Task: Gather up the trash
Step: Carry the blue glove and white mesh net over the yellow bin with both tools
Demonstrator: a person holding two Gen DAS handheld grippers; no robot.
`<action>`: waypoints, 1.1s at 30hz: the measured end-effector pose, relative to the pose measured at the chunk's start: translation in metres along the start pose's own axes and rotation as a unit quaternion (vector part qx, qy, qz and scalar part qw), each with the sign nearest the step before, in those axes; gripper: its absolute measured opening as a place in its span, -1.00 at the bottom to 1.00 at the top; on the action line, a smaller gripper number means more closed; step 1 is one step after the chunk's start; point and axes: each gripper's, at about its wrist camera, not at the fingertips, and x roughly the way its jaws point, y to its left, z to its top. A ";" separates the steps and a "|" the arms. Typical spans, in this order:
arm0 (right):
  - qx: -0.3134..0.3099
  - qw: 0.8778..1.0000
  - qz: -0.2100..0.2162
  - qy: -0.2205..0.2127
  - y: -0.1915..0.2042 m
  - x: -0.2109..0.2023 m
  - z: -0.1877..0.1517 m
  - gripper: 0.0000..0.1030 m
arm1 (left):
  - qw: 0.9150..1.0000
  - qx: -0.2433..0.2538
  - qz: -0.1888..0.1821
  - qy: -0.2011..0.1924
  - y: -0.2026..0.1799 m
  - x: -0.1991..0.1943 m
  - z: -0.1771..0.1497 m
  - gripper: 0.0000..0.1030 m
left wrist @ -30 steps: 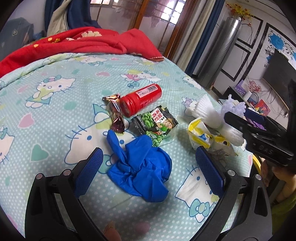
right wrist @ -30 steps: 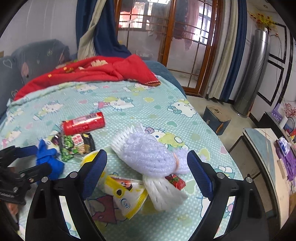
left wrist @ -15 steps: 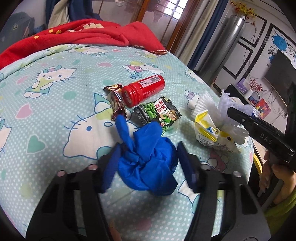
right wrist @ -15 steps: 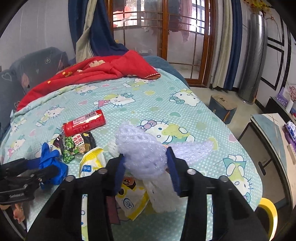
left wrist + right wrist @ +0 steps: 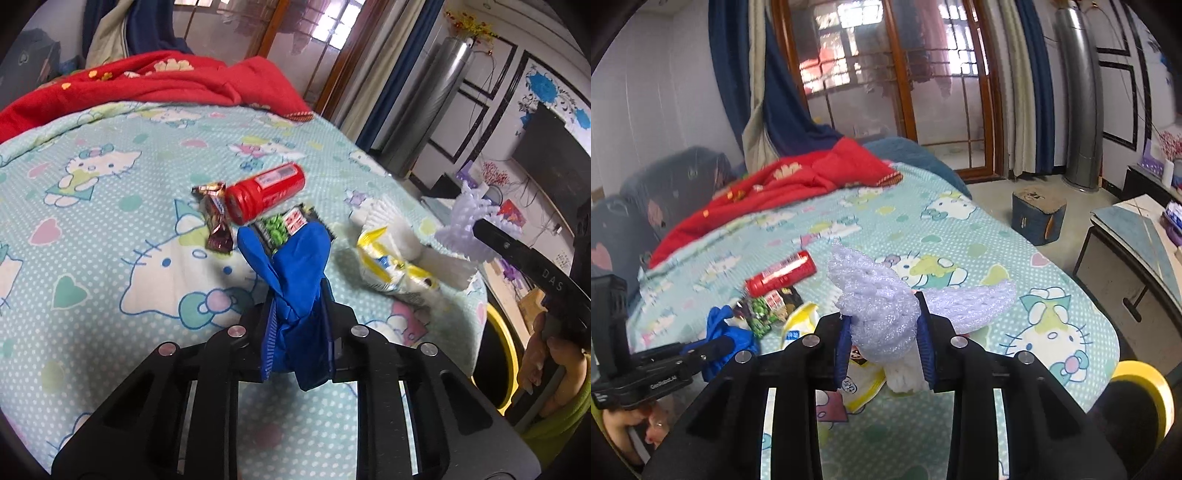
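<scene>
Left gripper (image 5: 297, 332) has just closed, pinching the glove (image 5: 295, 280), hiding the green packet (image 5: 284, 227); right gripper (image 5: 884, 347) just closed on the foam net (image 5: 882, 310).

Room lit by soft daylight from glazed doors (image 5: 897, 74); glare seen on panes; fisheye edges bent, corners vignetted; slight motion blur noted.

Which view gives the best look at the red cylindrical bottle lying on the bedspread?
The left wrist view: the red cylindrical bottle lies near centre, sharp, cap end and label both visible, unobstructed. In the right wrist view the same bottle is smaller, blurred, seen side-on, above the green snack packet.
</scene>
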 end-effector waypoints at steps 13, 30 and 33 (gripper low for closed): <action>0.019 0.999 -0.002 -0.038 -0.011 -0.046 0.007 -0.43 | 0.998 0.022 -0.048 -0.043 -0.027 -0.025 0.010 -0.74; 0.030 0.999 -0.013 -0.040 -0.029 -0.086 -0.010 -0.43 | 0.991 0.066 -0.096 -0.064 -0.071 -0.042 0.006 -0.74; 0.029 0.999 -0.014 -0.041 -0.030 -0.087 -0.011 -0.43 | 0.990 0.072 -0.102 -0.064 -0.077 -0.043 0.005 -0.74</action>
